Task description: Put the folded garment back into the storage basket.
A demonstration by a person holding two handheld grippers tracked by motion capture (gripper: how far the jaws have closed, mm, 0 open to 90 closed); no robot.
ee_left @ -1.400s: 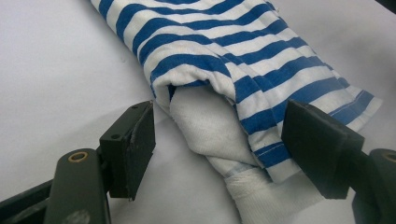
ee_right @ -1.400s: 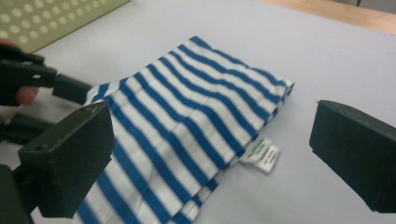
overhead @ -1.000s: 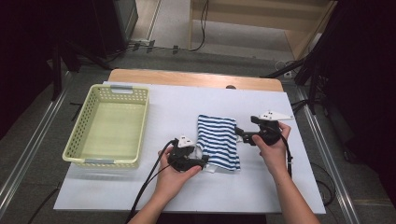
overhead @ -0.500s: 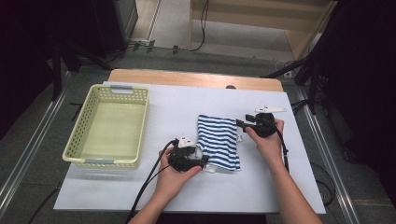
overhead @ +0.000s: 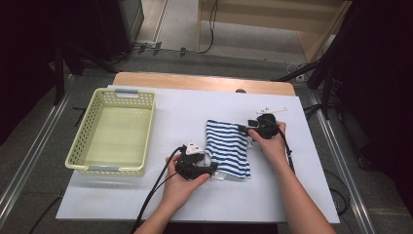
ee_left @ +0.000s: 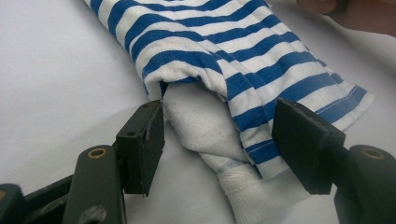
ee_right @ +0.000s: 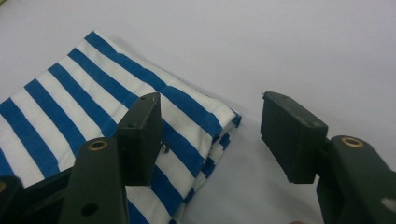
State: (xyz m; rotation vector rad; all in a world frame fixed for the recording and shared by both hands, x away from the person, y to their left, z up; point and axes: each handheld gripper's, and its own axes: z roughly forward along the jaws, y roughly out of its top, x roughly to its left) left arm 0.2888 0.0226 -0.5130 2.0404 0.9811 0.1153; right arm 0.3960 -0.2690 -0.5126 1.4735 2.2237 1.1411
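Item: one folded striped garment [overhead: 227, 148], blue and white, lying flat on the white table [overhead: 170, 112]. We count one garment, one yellow-green basket [overhead: 115, 131] standing well off to the far side of the left gripper, and two grippers.

Left gripper [ee_left: 219, 133]: jaws about half open, straddling the garment's near end, where a white inner layer pokes out under the striped one. The pads stand just off the cloth, so nothing is held.

Right gripper [ee_right: 212, 128]: jaws have just been opening a little and stand roughly half apart. One pad hovers over the folded corner, the other over bare table; nothing is gripped.

Handling, as we judge it: light, soft, limp cloth that will sag and unfold if lifted by one layer. We would pinch through all layers at the thick folded edges, one corner per gripper.
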